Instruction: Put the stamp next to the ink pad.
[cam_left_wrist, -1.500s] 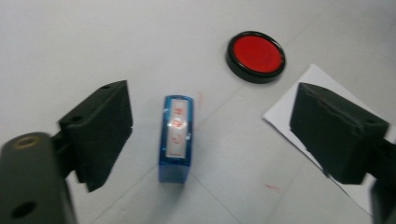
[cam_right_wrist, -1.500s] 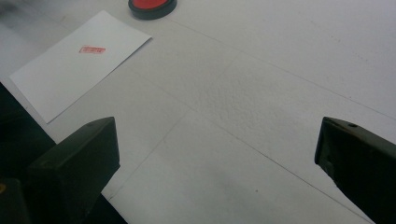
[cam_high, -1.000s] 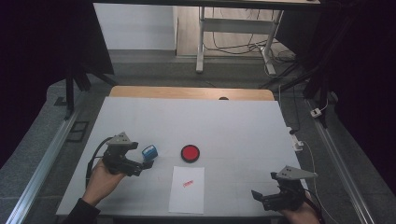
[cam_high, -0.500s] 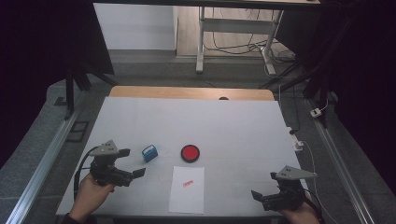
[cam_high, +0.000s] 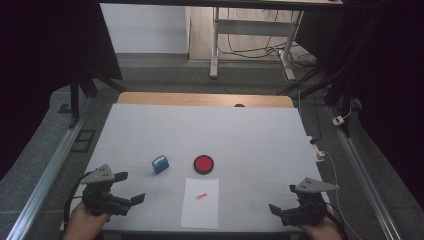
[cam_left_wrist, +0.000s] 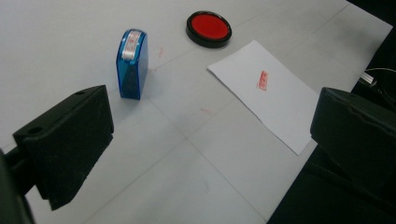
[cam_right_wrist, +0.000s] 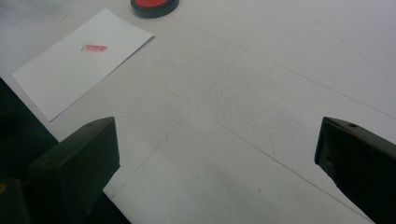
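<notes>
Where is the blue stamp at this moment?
In the high view the blue stamp lies on the table left of the red ink pad, beyond the open left gripper, apart from its jaws.

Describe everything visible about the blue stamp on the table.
The small blue translucent plastic stamp is a boxy block lying on the white table, its whitish face with red lettering exposed. It rests left of the round red ink pad, above the stamped paper sheet. Nothing grips it; the left tongs stand open nearby.

A white table (cam_high: 240, 135); behind it, a metal stand (cam_high: 250, 30) and cables (cam_high: 260, 47).
</notes>
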